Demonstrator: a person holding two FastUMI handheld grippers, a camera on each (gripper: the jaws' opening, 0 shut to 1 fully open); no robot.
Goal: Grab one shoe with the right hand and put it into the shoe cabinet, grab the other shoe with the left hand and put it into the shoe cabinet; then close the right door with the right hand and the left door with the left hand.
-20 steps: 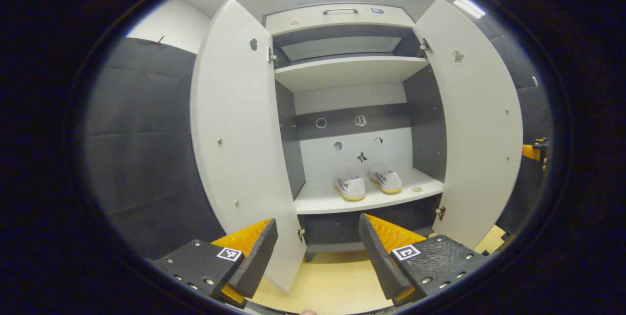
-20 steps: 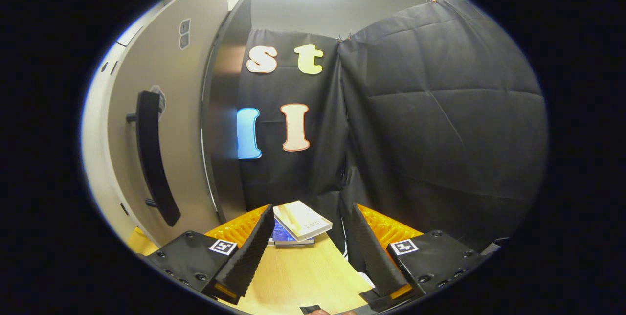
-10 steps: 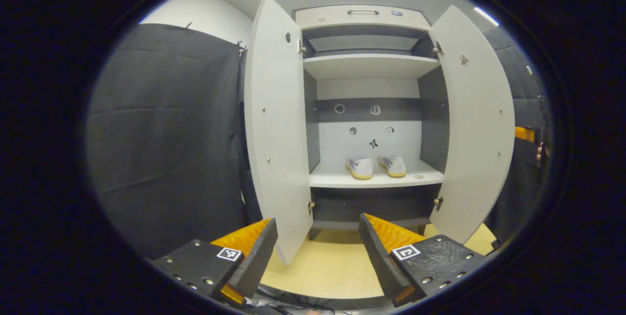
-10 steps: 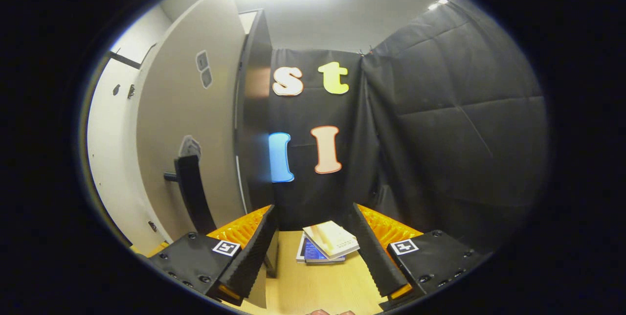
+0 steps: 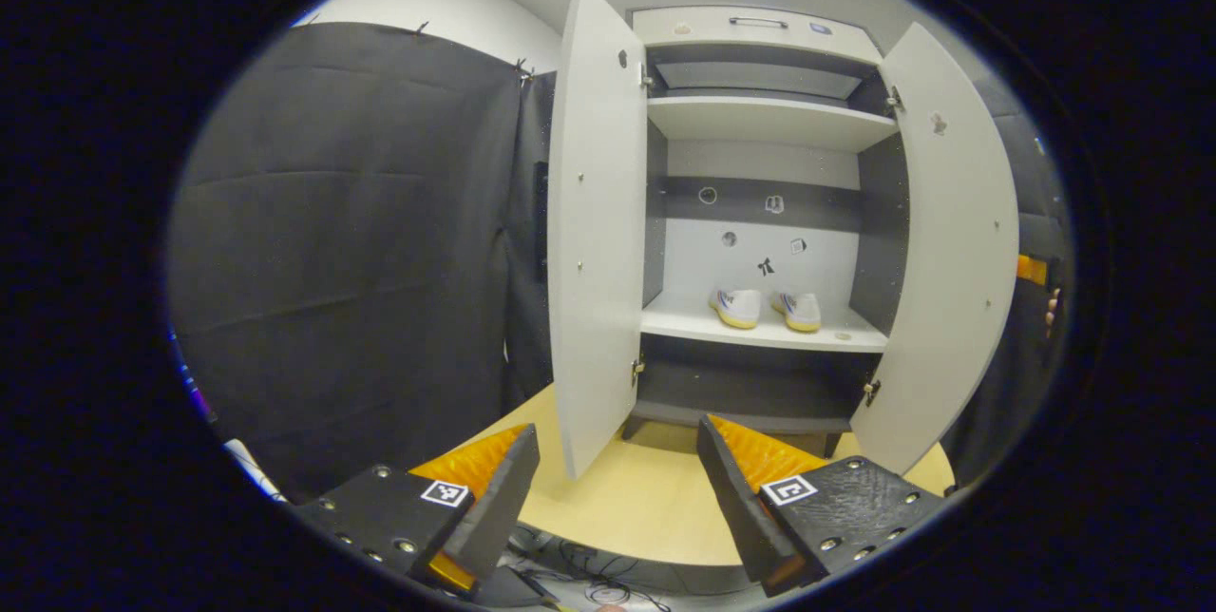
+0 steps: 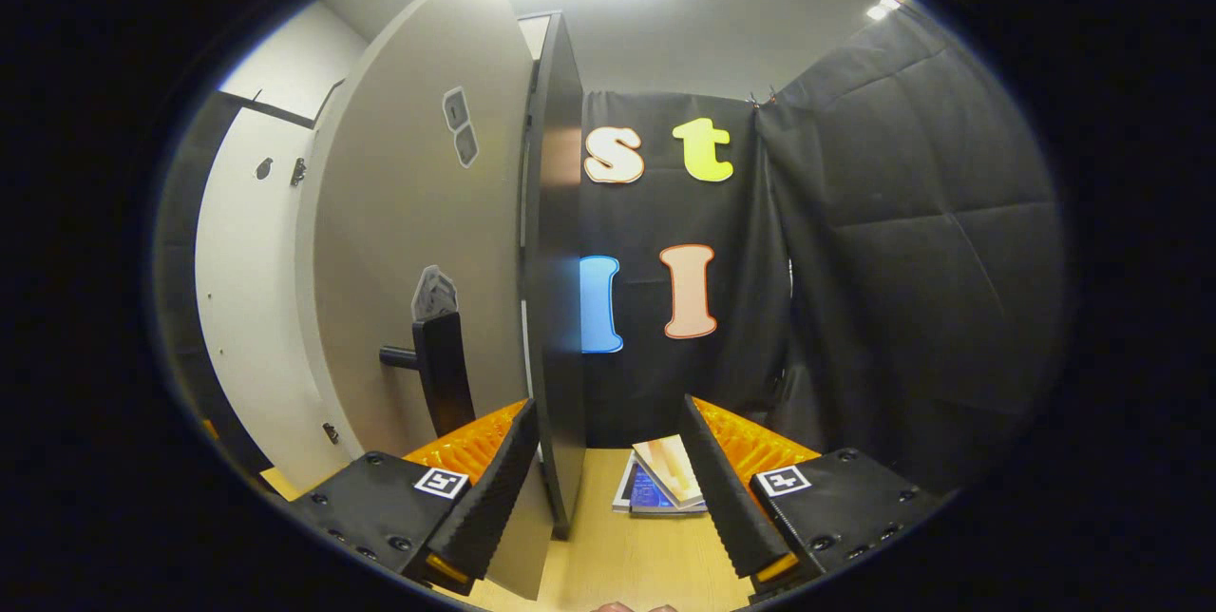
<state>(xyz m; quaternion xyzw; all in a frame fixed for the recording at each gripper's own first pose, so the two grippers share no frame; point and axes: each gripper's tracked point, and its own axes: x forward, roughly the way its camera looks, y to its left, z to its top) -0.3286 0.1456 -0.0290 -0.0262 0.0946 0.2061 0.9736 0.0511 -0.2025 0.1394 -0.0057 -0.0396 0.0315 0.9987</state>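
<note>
In the left gripper view the shoe cabinet stands in the upper middle of the frame with both doors swung wide. The two white shoes, the left shoe and the right shoe, sit side by side on the lower shelf at the centre right of the frame, toes toward the back wall, so the loading part of the task looks done. What is left, judging by this, is the closing of both doors. The left door hangs edge-on toward the camera just left of centre, and the right door stands open at the right side of the frame. The left tool shows at the bottom of its view with its fingers spread and nothing between them, hanging above the pale wooden floor and well apart from the left door. In the right gripper view the right tool is also spread and empty; the outer face of the right door fills the left half of that frame, its dark edge runs down the centre, and its black handle sits just above the tool's left-side finger. Whether that finger touches the door cannot be told. A small stack of books lies on the floor between the fingers, farther off. The right door appears to be the step in hand.
</note>
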